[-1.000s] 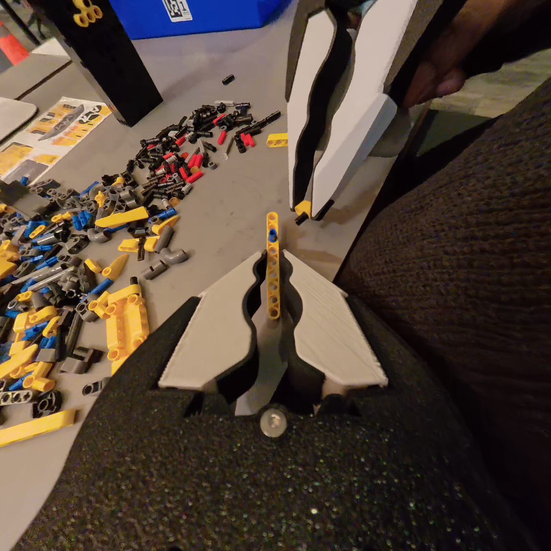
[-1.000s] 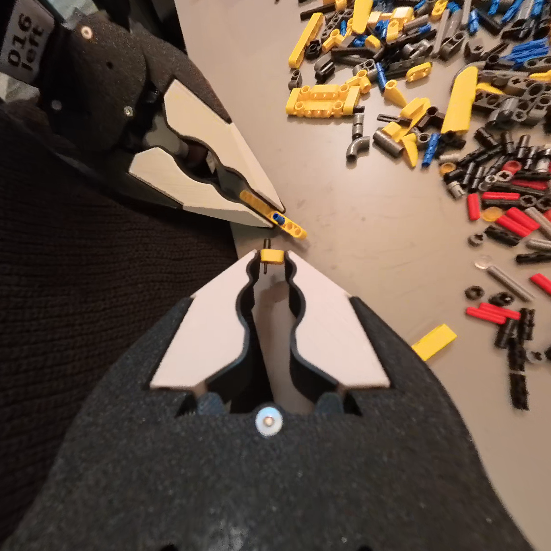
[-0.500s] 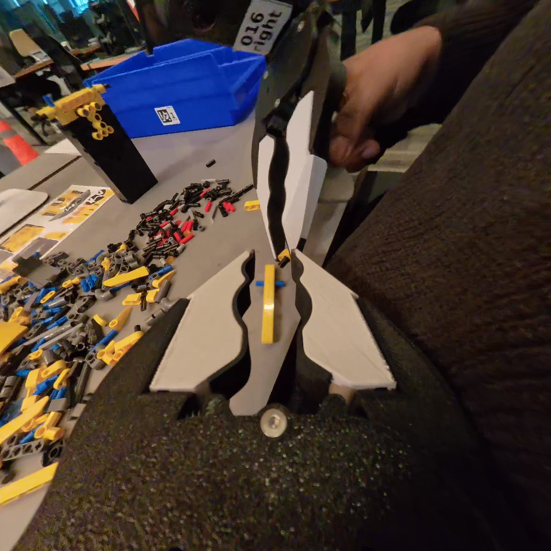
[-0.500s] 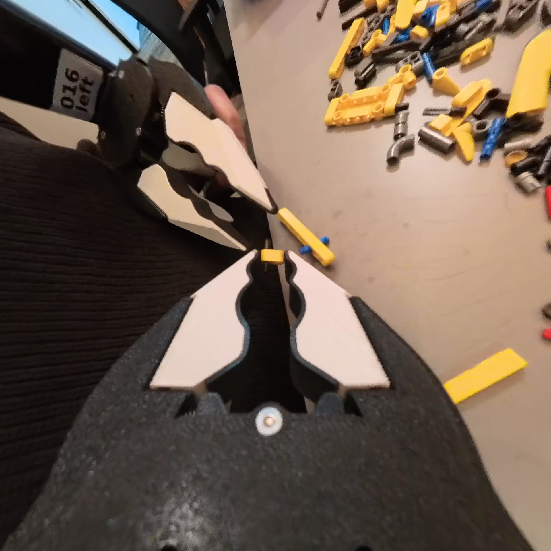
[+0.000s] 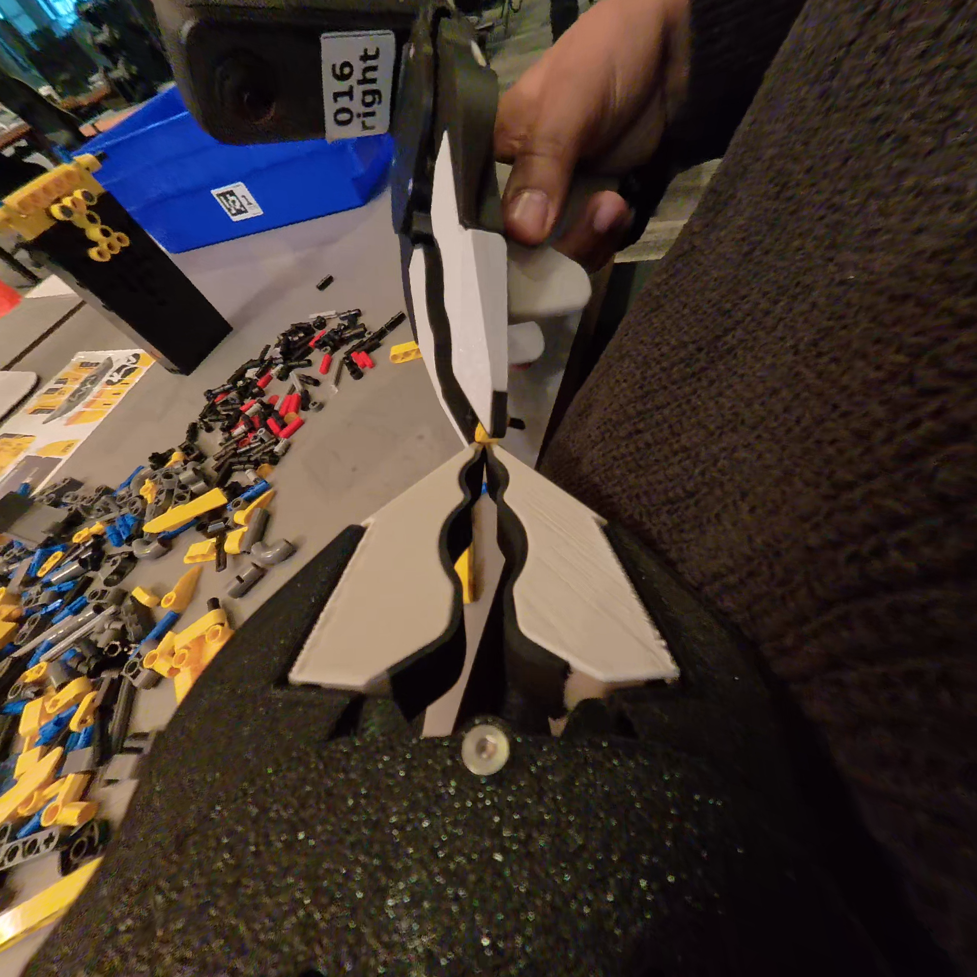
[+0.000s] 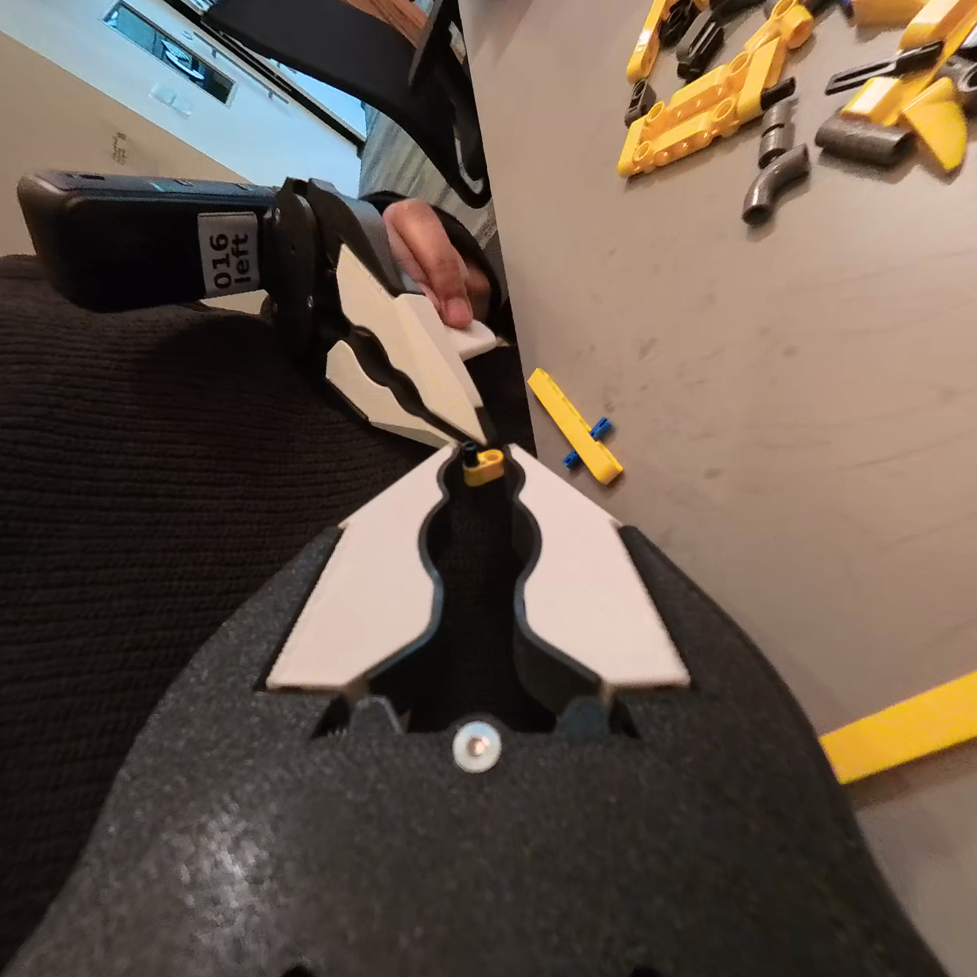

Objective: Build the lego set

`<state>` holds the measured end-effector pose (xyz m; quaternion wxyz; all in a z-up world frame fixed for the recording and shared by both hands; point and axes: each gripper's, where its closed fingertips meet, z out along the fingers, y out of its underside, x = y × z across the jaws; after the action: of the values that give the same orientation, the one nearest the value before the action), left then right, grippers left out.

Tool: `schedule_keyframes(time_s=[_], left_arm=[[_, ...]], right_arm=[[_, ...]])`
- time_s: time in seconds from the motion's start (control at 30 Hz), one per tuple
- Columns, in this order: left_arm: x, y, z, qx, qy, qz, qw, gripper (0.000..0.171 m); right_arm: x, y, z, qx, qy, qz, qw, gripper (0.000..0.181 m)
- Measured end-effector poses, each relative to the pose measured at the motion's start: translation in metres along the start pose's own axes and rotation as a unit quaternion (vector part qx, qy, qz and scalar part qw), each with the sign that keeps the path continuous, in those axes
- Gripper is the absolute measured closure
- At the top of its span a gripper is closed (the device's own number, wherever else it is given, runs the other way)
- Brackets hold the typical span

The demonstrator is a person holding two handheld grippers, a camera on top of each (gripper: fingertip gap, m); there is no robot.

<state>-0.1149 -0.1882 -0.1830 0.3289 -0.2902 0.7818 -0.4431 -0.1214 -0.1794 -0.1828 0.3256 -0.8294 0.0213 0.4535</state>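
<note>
The right gripper (image 6: 478, 457) is clenched on a small yellow connector (image 6: 484, 466) with a short black pin (image 6: 469, 450) standing out of one end; the piece sits right at its fingertips, off the near edge of the grey table (image 6: 740, 476). The left gripper (image 5: 484, 459) has its fingers drawn together tip to tip. In the right wrist view its tips meet at the black pin, touching or all but touching it; whether they actually pinch it I cannot tell.

Just beyond the right gripper's tips, to their right, one long yellow beam (image 6: 573, 425) lies flat near the table edge, with one blue pin (image 6: 587, 441) through it crosswise. Nothing holds it.

What could go wrong: the connector is held only by the very tips, so a sideways push from the left gripper could twist it out and drop it into the person's lap, on the dark sweater (image 5: 793, 476). The beam lies close to the edge and could be knocked off.

Counted: two grippers, one connector, one black pin in it, one loose beam with one blue pin. Farther left of the left gripper spreads a heap of yellow, blue, grey, black and red parts (image 5: 158, 528), too many to count. Behind it are one blue bin (image 5: 238, 164), one black box (image 5: 132, 296) with yellow pieces on top, and one printed sheet (image 5: 74, 391).
</note>
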Motion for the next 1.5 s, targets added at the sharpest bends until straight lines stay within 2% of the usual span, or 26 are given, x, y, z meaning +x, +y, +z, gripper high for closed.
schedule_keyframes(time_s=[0.13,0.27,0.43,0.57,0.67,0.9,1.0,1.13,1.2,1.3,1.5], left_arm=[[-0.005,0.007,0.000,-0.013,-0.008,-0.017,1.000,0.171],[-0.008,0.016,0.001,-0.037,-0.012,-0.034,0.999,0.171],[-0.015,0.026,0.003,-0.066,-0.024,-0.062,0.996,0.154],[-0.018,0.034,0.004,-0.077,-0.026,-0.080,0.994,0.153],[-0.020,0.036,0.005,-0.082,-0.028,-0.088,0.992,0.154],[-0.023,0.036,0.011,-0.091,-0.028,-0.088,0.992,0.162],[-0.022,0.034,0.016,-0.095,-0.017,-0.095,0.991,0.164],[-0.017,0.030,0.019,-0.092,0.012,-0.118,0.989,0.164],[-0.017,0.030,0.019,-0.092,0.014,-0.118,0.989,0.164],[-0.016,0.030,0.020,-0.099,0.017,-0.115,0.988,0.164],[-0.015,0.030,0.021,-0.102,0.017,-0.106,0.989,0.163]], right_arm=[[0.009,0.001,-0.004,0.008,0.043,-0.024,0.999,0.166],[0.025,0.004,-0.011,-0.001,0.123,-0.068,0.990,0.166],[0.034,0.018,-0.009,-0.064,0.186,-0.092,0.976,0.166],[0.036,0.013,-0.005,-0.071,0.224,-0.133,0.963,0.163],[0.034,0.014,-0.005,-0.079,0.229,-0.165,0.956,0.154],[0.032,0.014,-0.023,-0.087,0.224,-0.277,0.930,0.155],[0.036,0.015,-0.024,-0.102,0.213,-0.354,0.905,0.154],[0.031,0.013,-0.016,-0.112,0.171,-0.420,0.884,0.154],[0.038,0.009,-0.014,-0.121,0.194,-0.450,0.863,0.153],[0.039,0.003,-0.012,-0.116,0.214,-0.488,0.838,0.138],[0.041,0.005,-0.007,-0.122,0.207,-0.466,0.851,0.139]])
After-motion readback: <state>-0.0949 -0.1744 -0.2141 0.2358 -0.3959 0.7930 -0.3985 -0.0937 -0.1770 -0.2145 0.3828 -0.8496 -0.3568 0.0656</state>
